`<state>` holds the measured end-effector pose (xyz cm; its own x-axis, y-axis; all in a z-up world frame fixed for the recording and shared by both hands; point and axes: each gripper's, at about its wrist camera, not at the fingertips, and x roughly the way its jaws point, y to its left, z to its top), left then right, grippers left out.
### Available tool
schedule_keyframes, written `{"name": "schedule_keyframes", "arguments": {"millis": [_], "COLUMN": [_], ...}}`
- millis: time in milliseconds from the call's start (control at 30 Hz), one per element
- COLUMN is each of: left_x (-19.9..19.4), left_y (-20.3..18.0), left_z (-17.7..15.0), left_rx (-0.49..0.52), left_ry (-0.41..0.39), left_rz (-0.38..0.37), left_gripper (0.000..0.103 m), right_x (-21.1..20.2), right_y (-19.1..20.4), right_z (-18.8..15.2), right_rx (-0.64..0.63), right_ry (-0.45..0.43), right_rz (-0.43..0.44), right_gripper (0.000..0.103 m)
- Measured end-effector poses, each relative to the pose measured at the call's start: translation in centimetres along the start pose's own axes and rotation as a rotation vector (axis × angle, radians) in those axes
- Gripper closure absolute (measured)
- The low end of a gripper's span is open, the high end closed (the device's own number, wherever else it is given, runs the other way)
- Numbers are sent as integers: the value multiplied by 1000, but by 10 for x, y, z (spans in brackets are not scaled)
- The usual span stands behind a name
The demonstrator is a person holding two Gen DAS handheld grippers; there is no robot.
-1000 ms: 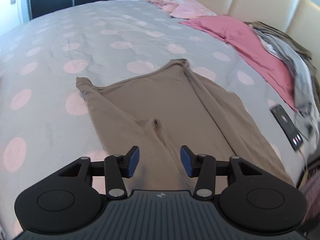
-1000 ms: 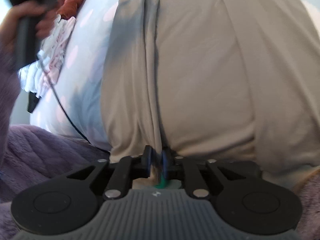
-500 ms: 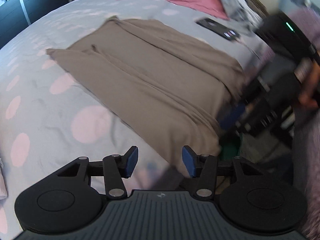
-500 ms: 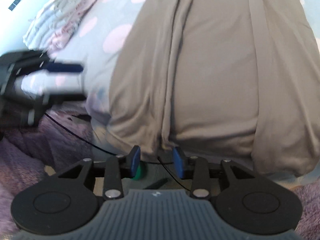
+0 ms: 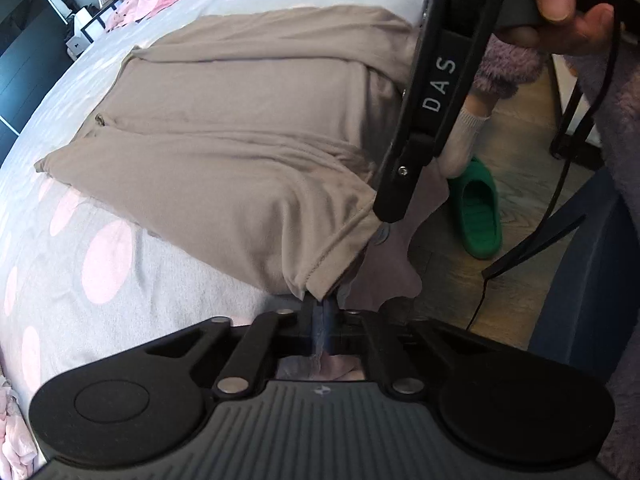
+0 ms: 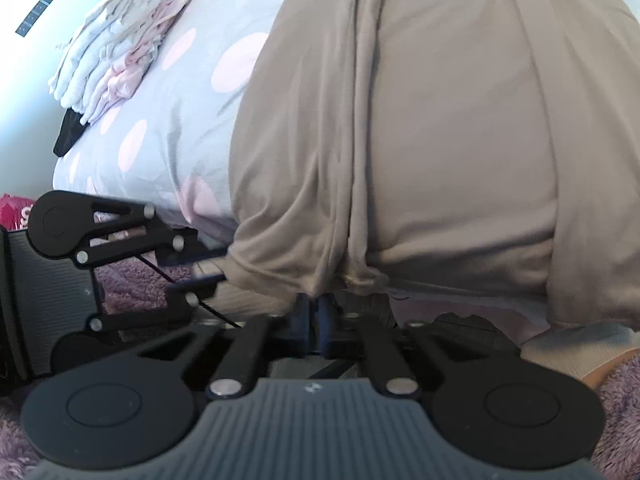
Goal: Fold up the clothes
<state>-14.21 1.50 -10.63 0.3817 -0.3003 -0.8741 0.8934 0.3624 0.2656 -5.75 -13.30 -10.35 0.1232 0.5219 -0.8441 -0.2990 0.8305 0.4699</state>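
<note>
left hand-held gripper [image 5: 320, 312]: clamped on taupe garment [image 5: 240, 120] hem corner, for lifting.
right hand-held gripper [image 6: 316, 312]: pinching hem mid-edge.

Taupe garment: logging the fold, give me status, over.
Left gripper shut on taupe garment hem corner. Right gripper shut on hem. Garment flat on polka-dot bed. Nothing obstructing.

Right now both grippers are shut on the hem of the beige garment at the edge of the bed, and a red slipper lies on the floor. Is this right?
One detail is wrong: the slipper is green, not red, as the left wrist view shows. The rest holds: the left gripper and the right gripper are both shut on the hem of the beige garment at the edge of the bed.
</note>
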Motion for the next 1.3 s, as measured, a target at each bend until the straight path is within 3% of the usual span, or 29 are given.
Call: {"name": "schedule_keyframes", "arguments": {"millis": [233, 400, 467, 567, 700, 767, 833, 933, 1033, 1300], "left_x": [-9, -1, 0, -11, -24, -29, -30, -28, -19, 10], "left_y": [-16, -17, -14, 2, 34, 51, 62, 80, 96, 122], "left_z": [2, 1, 3, 8, 22, 33, 51, 80, 102, 153], "left_rx": [65, 46, 45, -40, -188, -252, -298, -357, -401, -438], "left_ry": [-2, 69, 101, 77, 22, -10, -48, -107, -134, -133], "left_rz": [-57, -118, -116, -136, -178, -196, -216, -256, -281, -326], "left_gripper": [103, 103, 98, 90, 84, 82, 81, 75, 72, 72], "right_x": [-12, -11, -12, -19, -53, -72, -91, -119, -134, -122], "right_y": [4, -1, -3, -8, -20, -30, -41, -68, -100, -142], "right_z": [-6, -8, -9, -9, -6, -2, 1, 2, 0, -8], "right_rx": [-17, -23, -15, 2, -1, -17, -33, -24, 48, 72], "right_ry": [7, 34, 46, 44, -31, -59, -86, -117, -132, -127], "right_rz": [-46, -100, -111, -110, -91, -110, -153, -234, -261, -229], "right_gripper": [99, 99, 99, 95, 94, 88, 70, 71, 70, 71]}}
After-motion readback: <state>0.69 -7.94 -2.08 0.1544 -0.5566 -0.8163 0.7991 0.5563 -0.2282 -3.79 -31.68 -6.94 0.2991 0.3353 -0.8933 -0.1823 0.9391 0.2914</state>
